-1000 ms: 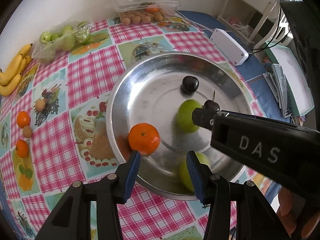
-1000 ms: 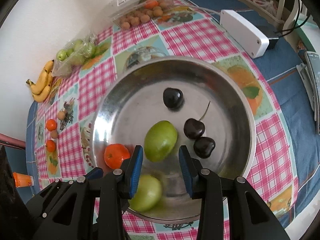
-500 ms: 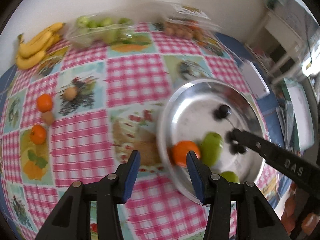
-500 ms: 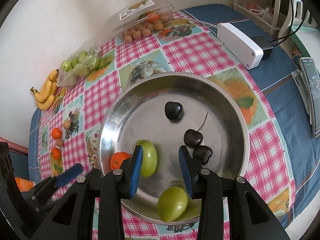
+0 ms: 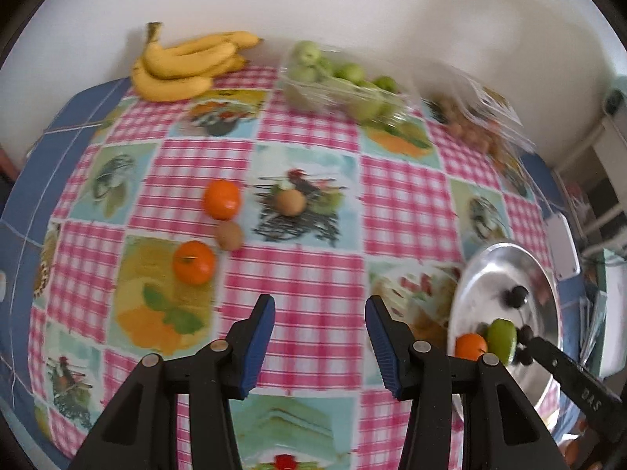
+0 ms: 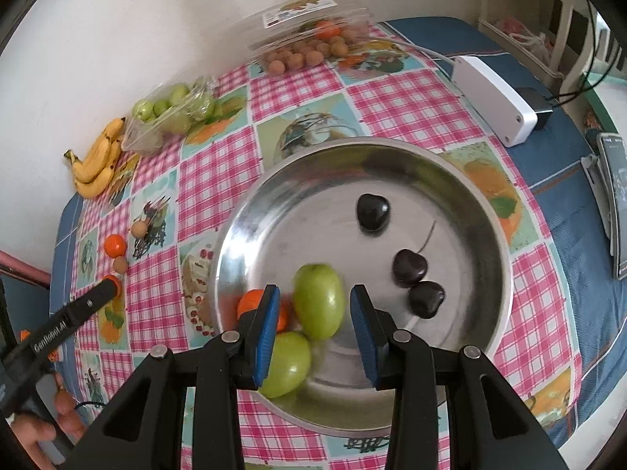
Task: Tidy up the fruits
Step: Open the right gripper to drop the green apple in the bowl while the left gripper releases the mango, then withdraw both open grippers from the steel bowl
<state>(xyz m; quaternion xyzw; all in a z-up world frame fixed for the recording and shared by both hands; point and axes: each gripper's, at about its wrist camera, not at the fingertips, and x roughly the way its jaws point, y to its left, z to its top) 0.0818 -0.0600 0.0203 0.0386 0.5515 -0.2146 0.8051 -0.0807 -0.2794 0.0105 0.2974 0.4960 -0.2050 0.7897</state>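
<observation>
Left gripper (image 5: 319,335), jaws apart, over checked cloth (image 5: 313,274); two loose tangerines (image 5: 194,262) lie ahead of it at left, the bananas (image 5: 184,64) beyond them. Right gripper (image 6: 315,331), jaws apart and holding nothing, over the round steel bowl (image 6: 490,215): tangerine (image 6: 250,301), two smooth green fruits (image 6: 319,299), three glossy dark cherries (image 6: 409,268). Only the right view shows the white box (image 6: 493,105).

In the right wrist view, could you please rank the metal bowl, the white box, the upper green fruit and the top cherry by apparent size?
1. metal bowl
2. white box
3. upper green fruit, though nearness to the camera enlarges it
4. top cherry
</observation>
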